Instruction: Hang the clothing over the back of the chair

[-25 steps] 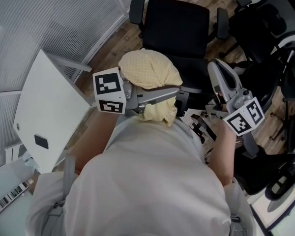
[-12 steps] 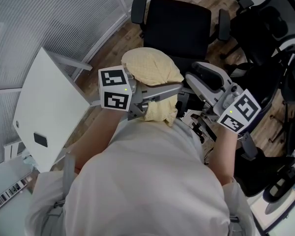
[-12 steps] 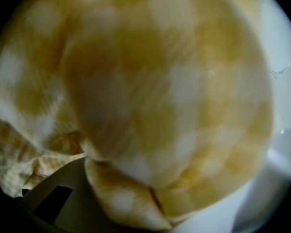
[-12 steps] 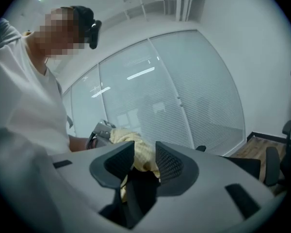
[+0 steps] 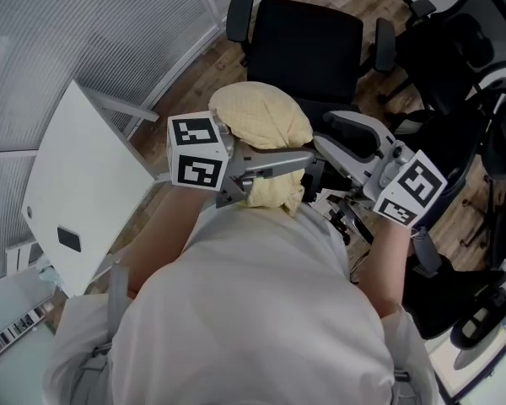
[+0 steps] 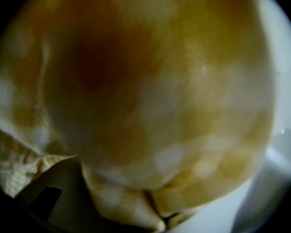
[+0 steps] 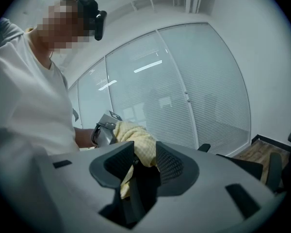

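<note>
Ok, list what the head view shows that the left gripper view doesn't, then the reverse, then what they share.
Head view only: the black chair, the white table, and the left gripper and right gripper, whose jaws have just been opening, the right's gripping nothing. Left gripper view only: the checked weave of the yellow clothing, close up between that gripper's jaws. Both: that clothing.

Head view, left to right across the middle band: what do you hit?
White table → left marker cube → yellow clothing → right gripper → black chair at the right edge. Both grippers' jaws have just been opening: clothing lies between those of the left gripper, nothing between the right's.
</note>
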Demonstrator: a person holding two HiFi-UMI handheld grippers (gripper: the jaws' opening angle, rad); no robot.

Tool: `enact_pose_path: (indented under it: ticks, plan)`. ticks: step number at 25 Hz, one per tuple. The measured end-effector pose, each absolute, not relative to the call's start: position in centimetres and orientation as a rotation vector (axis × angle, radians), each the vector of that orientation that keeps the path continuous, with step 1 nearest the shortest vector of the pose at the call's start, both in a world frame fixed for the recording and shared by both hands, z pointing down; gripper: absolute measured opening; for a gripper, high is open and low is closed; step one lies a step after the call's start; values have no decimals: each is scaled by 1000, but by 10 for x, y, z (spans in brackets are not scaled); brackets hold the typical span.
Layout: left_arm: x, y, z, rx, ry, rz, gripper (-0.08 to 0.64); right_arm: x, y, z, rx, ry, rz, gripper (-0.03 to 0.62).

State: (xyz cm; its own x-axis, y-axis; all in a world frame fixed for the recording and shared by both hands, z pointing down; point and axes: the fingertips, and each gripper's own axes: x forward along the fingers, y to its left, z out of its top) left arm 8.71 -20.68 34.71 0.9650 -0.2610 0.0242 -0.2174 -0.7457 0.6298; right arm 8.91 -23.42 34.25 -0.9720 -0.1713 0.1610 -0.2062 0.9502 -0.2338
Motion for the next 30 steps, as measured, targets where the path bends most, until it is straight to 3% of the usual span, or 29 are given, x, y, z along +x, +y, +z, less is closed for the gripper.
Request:
enact_pose_path:
  ticks: [13,26,30]
  plan:
    - [76,-212,387,2407,-548,426,206,86,-237,349,311,-2903,360,132]
    - [76,-216,405,2410,-616,617,253,67,-229,365,196,-2809,271,150]
    - [75,-218,406,2404,-630,608,258,65,-232,372,202,-2768,265,115]
